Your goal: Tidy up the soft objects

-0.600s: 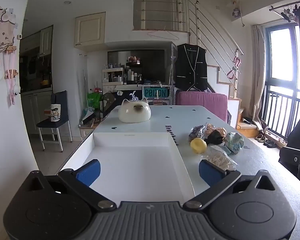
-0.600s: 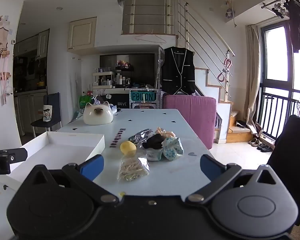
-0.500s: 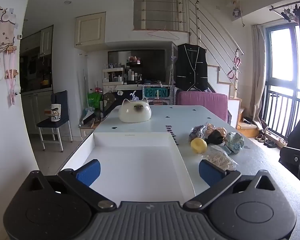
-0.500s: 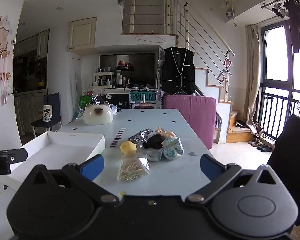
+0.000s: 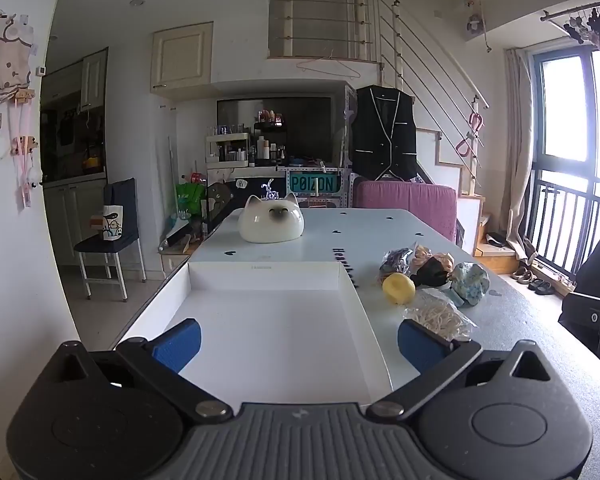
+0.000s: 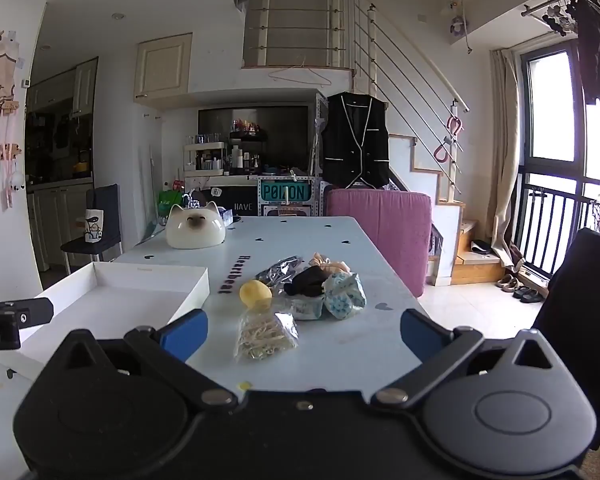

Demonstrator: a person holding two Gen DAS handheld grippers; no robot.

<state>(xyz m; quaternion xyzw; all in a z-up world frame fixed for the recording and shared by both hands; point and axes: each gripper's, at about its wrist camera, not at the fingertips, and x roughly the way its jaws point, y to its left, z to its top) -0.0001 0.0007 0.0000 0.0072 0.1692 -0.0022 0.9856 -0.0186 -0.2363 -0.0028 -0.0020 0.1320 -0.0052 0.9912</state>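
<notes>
Risk, right side: the right gripper (image 6: pixel 303 330) has its fingers spread wide and empty, with the clear bag of pale strands (image 6: pixel 265 335) lying between and just beyond them. The film is slack and glossy; a closure on film alone will probably slip or drag the bag across the counter (image 6: pixel 340 240). Close on the bulk of the contents.

Risk, pile: the soft objects lie touching one another. Lifting one item can pull or roll a neighbour; the yellow ball (image 6: pixel 255 293) looks round and may roll toward the counter edge.

Risk, left side: the left gripper (image 5: pixel 298 340) hovers over the white tray (image 5: pixel 260 270), fingers spread, holding nothing. The two tools sit near each other, so a crossing reach may collide.

Appearance: the pile sits on the counter to the right of the tray, which holds nothing. It includes a black fabric piece (image 6: pixel 308 281), a blue-patterned fabric bundle (image 6: pixel 346 295) and a crinkled dark foil pack (image 6: pixel 278 270); the remaining items are too jumbled to identify.
</notes>
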